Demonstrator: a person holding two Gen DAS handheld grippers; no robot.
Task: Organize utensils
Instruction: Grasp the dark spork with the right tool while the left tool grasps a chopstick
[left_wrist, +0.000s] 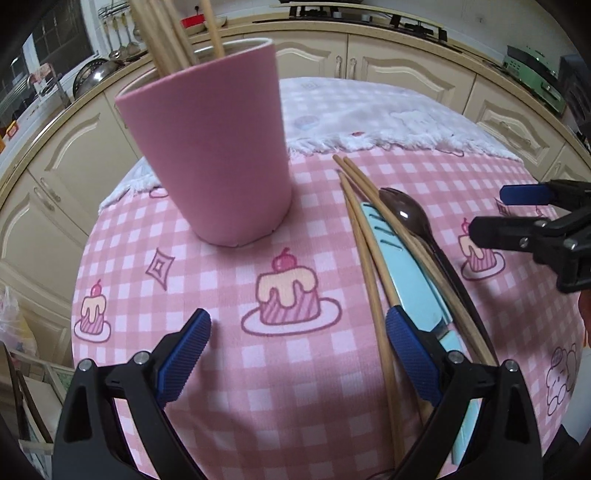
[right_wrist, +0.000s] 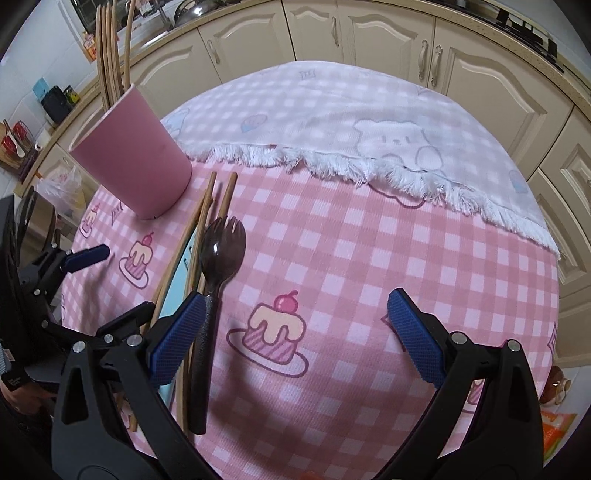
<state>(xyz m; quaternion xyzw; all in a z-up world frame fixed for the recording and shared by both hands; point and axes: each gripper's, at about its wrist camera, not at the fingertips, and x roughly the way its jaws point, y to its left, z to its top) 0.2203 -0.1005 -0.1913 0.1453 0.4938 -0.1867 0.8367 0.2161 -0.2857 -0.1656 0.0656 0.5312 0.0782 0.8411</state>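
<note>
A: Item one, the loose utensils; where do they lie against the jaws?

B: Bundle on the pink checked tablecloth (right_wrist: 369, 258); bamboo chopsticks (left_wrist: 364, 236), a light blue knife (left_wrist: 410, 280) and a dark brown spork (right_wrist: 218, 258), all lying side by side and partly crossing. Left gripper (left_wrist: 299, 347): jaws wide, nothing between them; its right-hand pad (left_wrist: 413, 358) sits over the near ends of the chopsticks and the knife, whether touching I cannot tell; the gap itself is over bare cloth and a printed cake.

A: And the other?

B: Right gripper (right_wrist: 295, 332): jaws wide, holding nothing; its left-hand pad (right_wrist: 177, 343) lies just beside the spork's handle, the bundle outside the gap on that side.

A: Item two, the container?

B: Pink cup (left_wrist: 214, 155); upright on the cloth, to the left of the bundle, near the chopstick tips; more chopsticks (left_wrist: 166, 40) stand in it, leaning out over the rim.

A: Pose of the grippers?

B: Both low over the table, pointing forward across it towards the cream cabinets (right_wrist: 369, 40); the left one at the bundle's left, the right one at its right, close together; each shows at the edge of the other's view. A white fringed cloth (right_wrist: 369, 129) covers the far part of the table.
</note>
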